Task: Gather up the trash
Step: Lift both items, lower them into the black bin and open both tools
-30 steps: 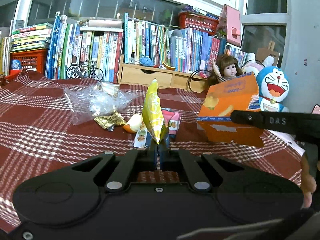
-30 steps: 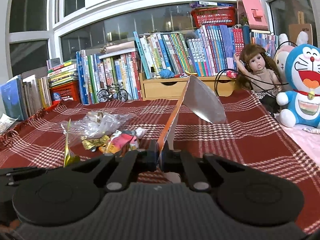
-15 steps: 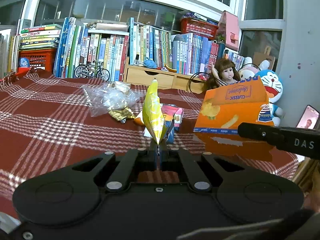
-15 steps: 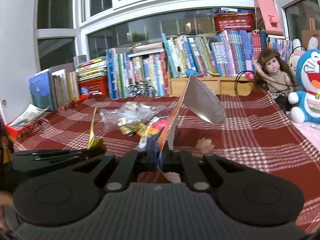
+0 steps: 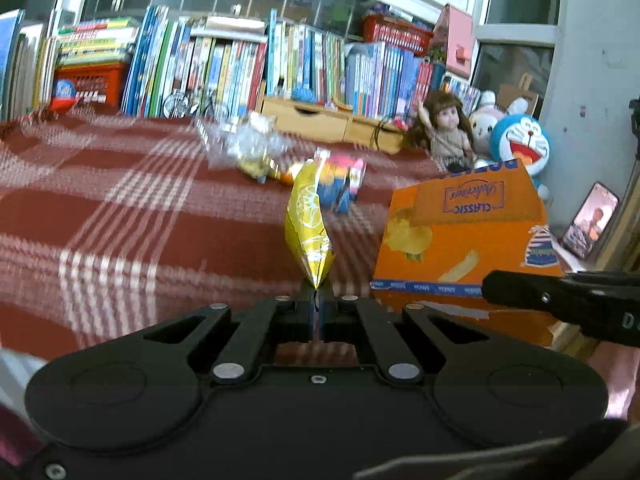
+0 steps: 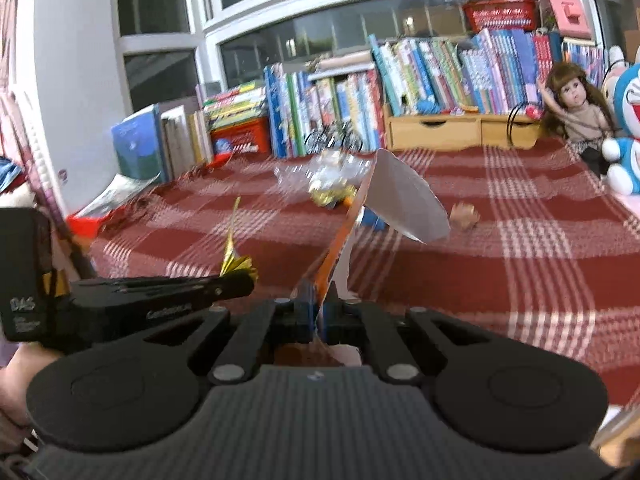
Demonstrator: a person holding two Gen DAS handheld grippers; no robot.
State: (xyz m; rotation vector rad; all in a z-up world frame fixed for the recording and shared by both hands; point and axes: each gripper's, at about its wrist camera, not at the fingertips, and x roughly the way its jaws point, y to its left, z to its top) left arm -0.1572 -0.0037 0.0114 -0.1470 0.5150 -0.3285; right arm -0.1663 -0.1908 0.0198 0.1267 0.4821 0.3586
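Note:
My left gripper (image 5: 316, 307) is shut on the bottom corner of a yellow foil snack wrapper (image 5: 309, 226), which stands upright above the jaws. The same wrapper (image 6: 234, 254) shows edge-on at the tip of the left gripper (image 6: 246, 282) in the right wrist view. My right gripper (image 6: 318, 312) is shut on the edge of an orange snack box (image 6: 400, 200), lifted off the cloth, its grey inside facing the camera. That orange snack box (image 5: 464, 228) fills the right of the left wrist view. More trash stays on the cloth: a clear plastic bag (image 5: 244, 140), gold foil (image 5: 256, 168), a pink-and-blue packet (image 5: 340, 180).
The red plaid cloth (image 5: 120, 208) covers the surface. Books (image 5: 224, 68), a wooden drawer unit (image 5: 320, 120), a doll (image 5: 444, 132) and a blue plush toy (image 5: 520, 144) line the back. A phone (image 5: 590, 220) stands at the right edge. A hand (image 6: 16, 380) grips the left tool.
Both grippers have pulled back from the trash pile and swung leftward, each still holding its item. The pile now looks farther away, and the view is motion-blurred.

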